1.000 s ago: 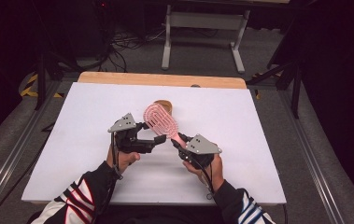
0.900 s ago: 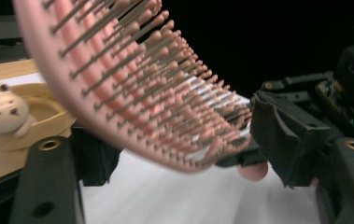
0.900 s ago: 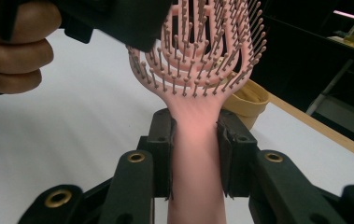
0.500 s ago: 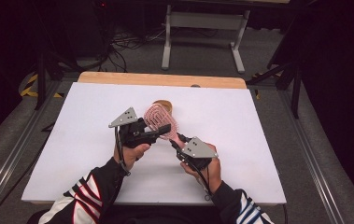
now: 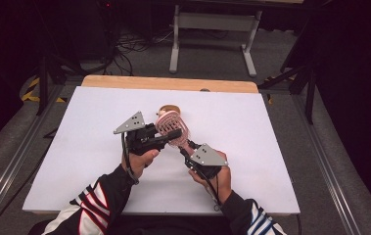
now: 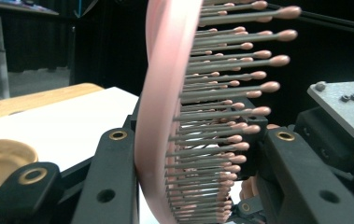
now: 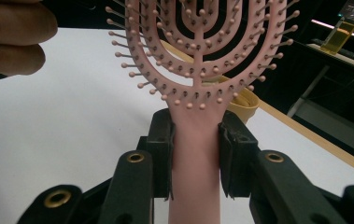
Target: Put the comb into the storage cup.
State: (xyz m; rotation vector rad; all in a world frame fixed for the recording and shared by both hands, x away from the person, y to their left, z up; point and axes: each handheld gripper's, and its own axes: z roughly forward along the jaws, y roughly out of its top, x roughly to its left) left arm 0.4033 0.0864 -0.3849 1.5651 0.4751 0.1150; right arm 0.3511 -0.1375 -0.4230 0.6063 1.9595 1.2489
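My right gripper [image 5: 185, 149] is shut on the handle of a pink vented hairbrush [image 5: 171, 128] and holds it tilted up above the white table [image 5: 271, 147]. In the right gripper view the handle [image 7: 195, 154] is clamped between both black jaws, and the bristled head [image 7: 198, 56] rises above them. My left gripper [image 5: 173, 134] reaches in from the left, its open jaws on either side of the brush head. The left gripper view has the head edge-on [image 6: 165, 116], its back against one jaw and its bristle tips just short of the other.
A round tan dish [image 5: 169, 108] lies on the table just behind the brush. A wooden strip [image 5: 168, 83] runs along the table's far edge. A metal stand [image 5: 212, 19] and cables are on the floor beyond. A bottle of yellow liquid [image 7: 345, 28] stands far off.
My left gripper has moved up and to the right, from beside the brush to around its head. The right gripper has kept the handle and shifted slightly.
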